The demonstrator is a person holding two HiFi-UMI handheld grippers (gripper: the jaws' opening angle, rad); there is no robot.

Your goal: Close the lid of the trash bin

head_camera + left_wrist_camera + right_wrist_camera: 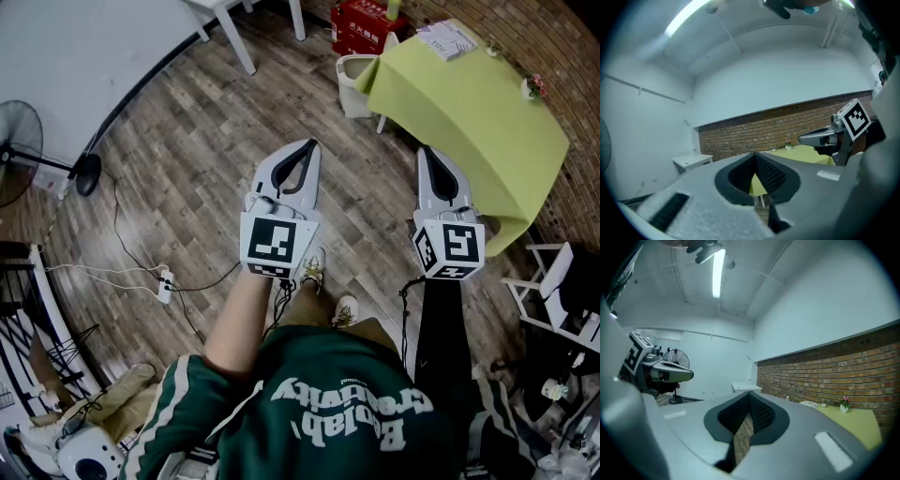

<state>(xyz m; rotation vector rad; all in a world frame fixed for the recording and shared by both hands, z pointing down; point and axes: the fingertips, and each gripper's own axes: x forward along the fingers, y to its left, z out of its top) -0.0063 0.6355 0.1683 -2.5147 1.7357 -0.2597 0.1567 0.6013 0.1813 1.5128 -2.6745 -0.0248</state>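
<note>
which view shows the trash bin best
The head view: the trash bin stands on the wood floor at the corner of the green table, which partly hides it. The left and right gripper views show the table but no bin.

Holding left gripper (308, 143) and right gripper (427, 150) side by side over the plank floor (187, 141), jaws pressed together. Pointing toward the trash bin (352, 91) sitting beside the green-covered table (469, 122).
</note>
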